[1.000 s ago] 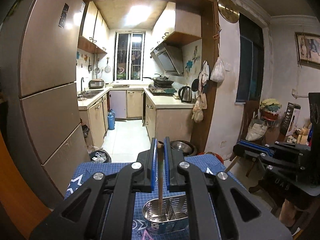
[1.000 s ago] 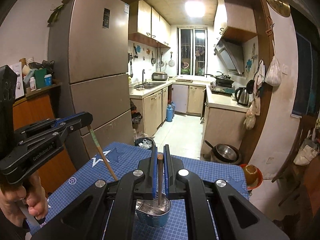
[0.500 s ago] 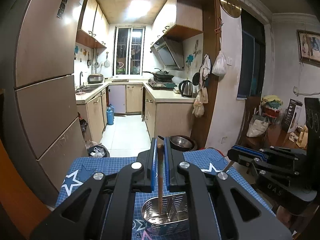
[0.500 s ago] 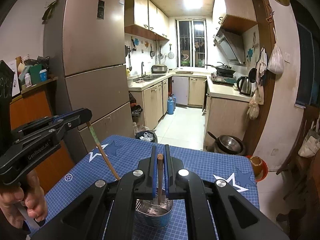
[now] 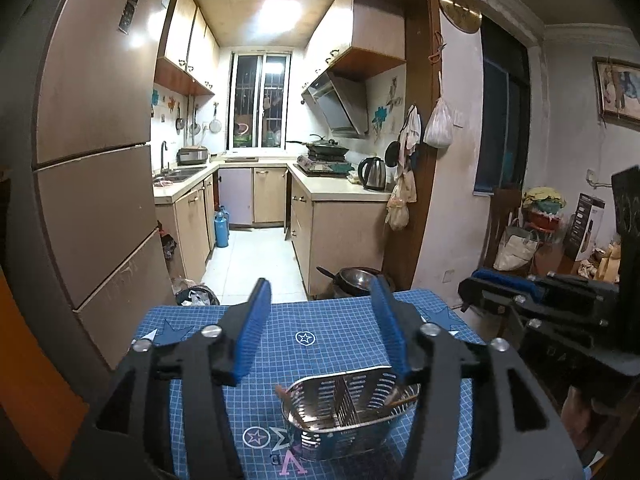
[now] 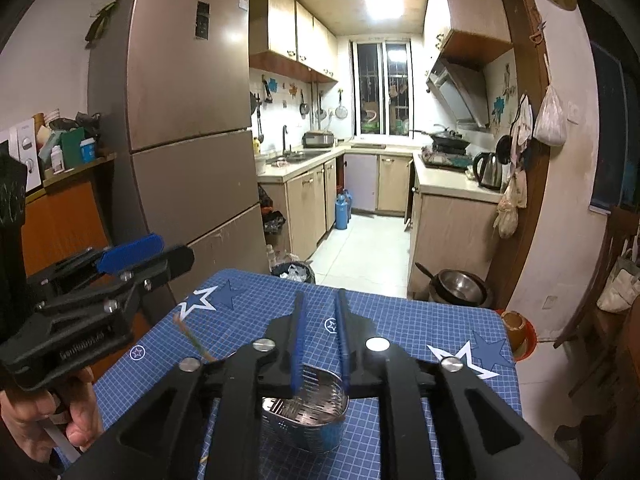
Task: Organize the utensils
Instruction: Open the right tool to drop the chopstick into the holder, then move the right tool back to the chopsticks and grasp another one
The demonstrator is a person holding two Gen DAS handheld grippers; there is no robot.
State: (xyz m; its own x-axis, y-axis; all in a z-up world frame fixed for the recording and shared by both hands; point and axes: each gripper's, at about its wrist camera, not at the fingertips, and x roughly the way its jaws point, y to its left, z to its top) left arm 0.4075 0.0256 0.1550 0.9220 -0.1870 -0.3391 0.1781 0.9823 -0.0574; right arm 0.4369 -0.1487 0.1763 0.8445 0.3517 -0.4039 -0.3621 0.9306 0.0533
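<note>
A perforated steel utensil caddy point(image 5: 352, 408) stands on the blue grid mat point(image 5: 328, 336). My left gripper point(image 5: 319, 282) hovers over it with its jaws opening wide and nothing between the blue pads point(image 5: 256, 320). A brown chopstick point(image 5: 282, 392) leans out of the caddy's near left side, and another stick point(image 5: 402, 400) lies in the right compartment. My right gripper point(image 6: 320, 294) is above the caddy point(image 6: 304, 416), its jaws opening a little with an empty gap. A blurred chopstick point(image 6: 192, 338) tilts out to the left. The left gripper point(image 6: 176, 260) sits at the left, held by a hand point(image 6: 52, 420).
The mat covers a small table whose far edge point(image 6: 360, 296) faces the kitchen doorway. A tall fridge point(image 6: 180, 120) stands at the left, and a steel pot point(image 6: 460, 288) and an orange bowl point(image 6: 516, 328) sit on the floor beyond the table.
Both grippers held an upright chopstick over the caddy and sank slightly. Now both jaws have parted, the left widely, and the sticks have dropped into the caddy and lean there.
</note>
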